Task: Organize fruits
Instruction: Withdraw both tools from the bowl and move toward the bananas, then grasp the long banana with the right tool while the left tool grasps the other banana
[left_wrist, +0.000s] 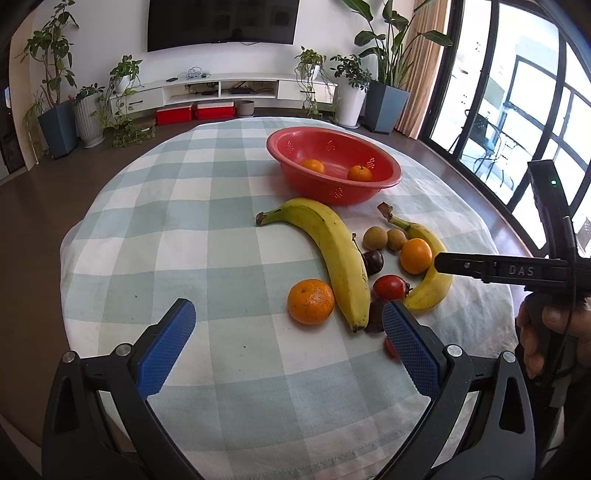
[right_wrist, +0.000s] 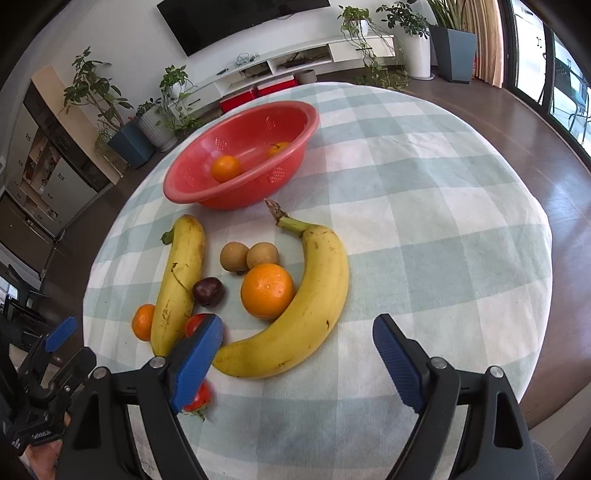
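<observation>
The sorting is part done: two small oranges already lie in the red basket (right_wrist: 207, 192), which stands at about eleven o'clock from the fruit heap on the checked tablecloth (right_wrist: 424, 229). The rest of the fruit waits on the cloth, just at five o'clock of the basket.

The right gripper (right_wrist: 297, 356) hangs over the near side of the heap with its jaws spread and nothing pressed between them. The curved banana (right_wrist: 317, 295) lies just ahead, its lower end between the blue pads, with the big orange (right_wrist: 266, 290) tucked against its inner curve at about ten o'clock of the banana's middle. Judging by this, the step in hand is the pick of that banana, or perhaps the orange beside it; which of the two I cannot say.

The left gripper (left_wrist: 288, 330) is also spread and empty, held low over the cloth. The small orange (left_wrist: 311, 301) and the tip of the long banana (left_wrist: 332, 251) sit just beyond it, toward twelve o'clock, and a tomato (left_wrist: 389, 287) lies at about one o'clock.

The next move likely calls for lowering the right jaws across the banana's body and closing gently, without knocking the orange or the tomato (right_wrist: 197, 398) half hidden behind its left pad, then carrying it to the basket
</observation>
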